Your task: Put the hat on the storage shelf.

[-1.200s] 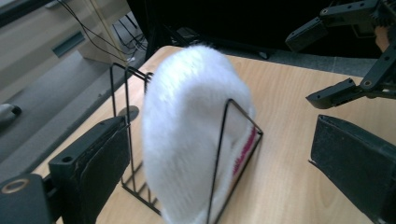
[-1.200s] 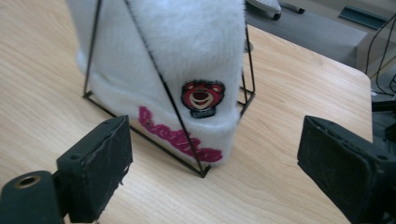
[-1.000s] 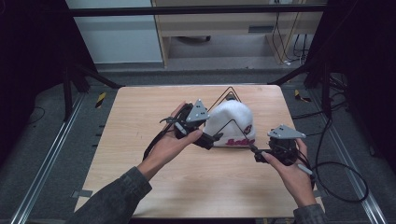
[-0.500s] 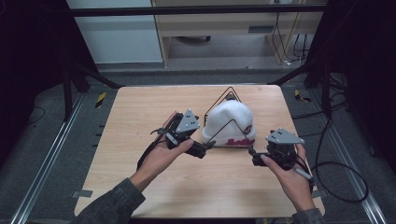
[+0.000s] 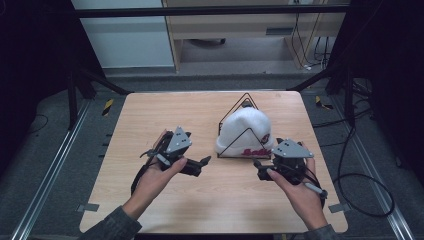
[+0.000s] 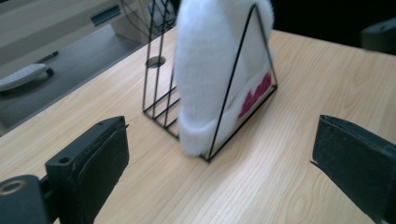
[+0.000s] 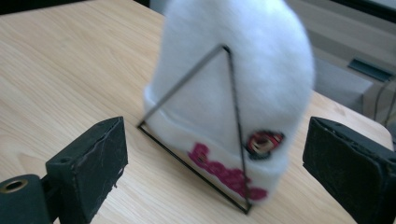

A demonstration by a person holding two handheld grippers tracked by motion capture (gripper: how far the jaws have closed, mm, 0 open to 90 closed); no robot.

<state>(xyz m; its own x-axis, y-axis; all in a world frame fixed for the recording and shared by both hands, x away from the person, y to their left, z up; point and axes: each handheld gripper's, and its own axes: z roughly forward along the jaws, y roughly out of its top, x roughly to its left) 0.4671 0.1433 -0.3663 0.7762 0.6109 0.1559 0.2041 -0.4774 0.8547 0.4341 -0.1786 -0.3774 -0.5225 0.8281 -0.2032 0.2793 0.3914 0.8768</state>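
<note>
High view, hat position: white knit hat (image 5: 247, 131) with red lettering sits in a black wire rack (image 5: 245, 105) on the wooden table (image 5: 150, 115), right of centre.
High view, left gripper (image 5: 200, 163): held left of the rack, apart from it.
High view, right gripper (image 5: 259, 166): just beside the hat's lower right edge.
Left gripper view: jaws wide apart, empty; hat (image 6: 210, 60) and rack (image 6: 159, 100) ahead.
Right gripper view: jaws wide apart, empty; hat (image 7: 261, 88) close ahead, one wire triangle (image 7: 233, 126) across its front.
</note>
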